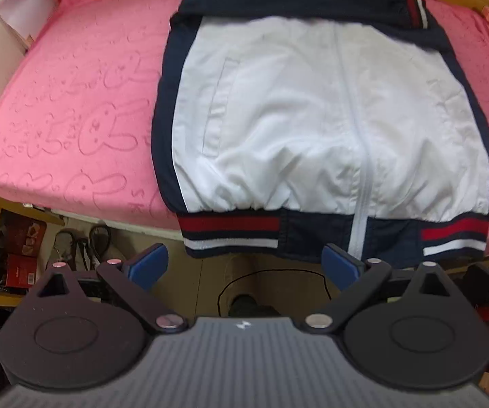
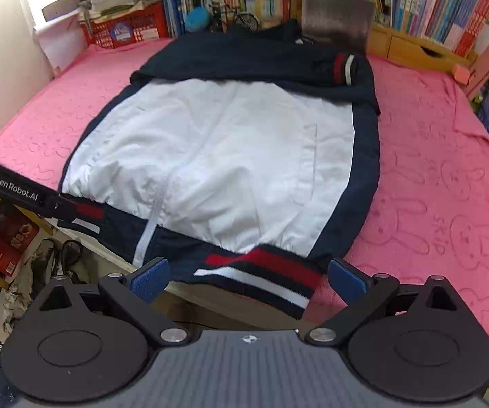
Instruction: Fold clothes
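Nearest, the left gripper (image 1: 244,265) hangs with its blue pads spread wide and holding nothing, just short of the jacket's (image 1: 319,119) striped hem (image 1: 231,233), which droops over the near edge of the pink cover (image 1: 74,95). The right gripper (image 2: 248,280) is likewise spread wide and empty, at the hem's right end. The jacket lies zipped, white front up, on the cover. Farther off, a navy sleeve (image 2: 261,61) is folded across its chest. Beyond stands a row of books (image 2: 414,3).
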`<state>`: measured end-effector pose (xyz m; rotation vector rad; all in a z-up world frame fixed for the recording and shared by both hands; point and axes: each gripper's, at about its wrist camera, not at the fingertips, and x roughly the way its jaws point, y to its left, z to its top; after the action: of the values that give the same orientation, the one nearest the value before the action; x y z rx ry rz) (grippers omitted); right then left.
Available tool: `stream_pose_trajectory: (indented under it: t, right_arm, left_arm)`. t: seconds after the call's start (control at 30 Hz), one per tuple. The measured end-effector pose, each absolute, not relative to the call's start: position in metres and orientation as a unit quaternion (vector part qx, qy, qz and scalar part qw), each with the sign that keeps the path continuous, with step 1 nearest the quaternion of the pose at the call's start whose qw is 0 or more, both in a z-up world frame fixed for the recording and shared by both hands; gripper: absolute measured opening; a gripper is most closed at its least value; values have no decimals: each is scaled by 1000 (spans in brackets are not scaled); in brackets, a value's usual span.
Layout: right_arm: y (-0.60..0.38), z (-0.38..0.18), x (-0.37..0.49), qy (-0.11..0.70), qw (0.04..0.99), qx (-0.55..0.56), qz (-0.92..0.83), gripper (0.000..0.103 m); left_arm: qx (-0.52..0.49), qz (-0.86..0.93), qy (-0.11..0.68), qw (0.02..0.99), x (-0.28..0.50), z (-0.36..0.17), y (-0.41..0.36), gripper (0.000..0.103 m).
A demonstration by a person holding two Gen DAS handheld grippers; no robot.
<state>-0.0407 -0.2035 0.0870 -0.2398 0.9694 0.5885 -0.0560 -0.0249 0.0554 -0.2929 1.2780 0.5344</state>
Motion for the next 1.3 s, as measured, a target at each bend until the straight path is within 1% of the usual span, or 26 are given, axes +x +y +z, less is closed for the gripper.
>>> stream_pose_trajectory:
  t: [0.43,0.6,1.1,1.3]
  right_arm:
    - [-190,56,-31,474,835,-126,249,101]
    - [-177,47,-30,482,831,-139,242,101]
    - [-157,33,-36,464,837,-178,229,101]
    - [-168,31,-33,475,842,-151,208,99]
  left_arm:
    - [-112,207,617,751,-44,9,-20,98]
    - [-109,198,622,750,-44,1,-13,98]
    - [-106,175,629,750,-52,-11,-10,98]
    - [-103,181,632,746,-57,-12,-7,98]
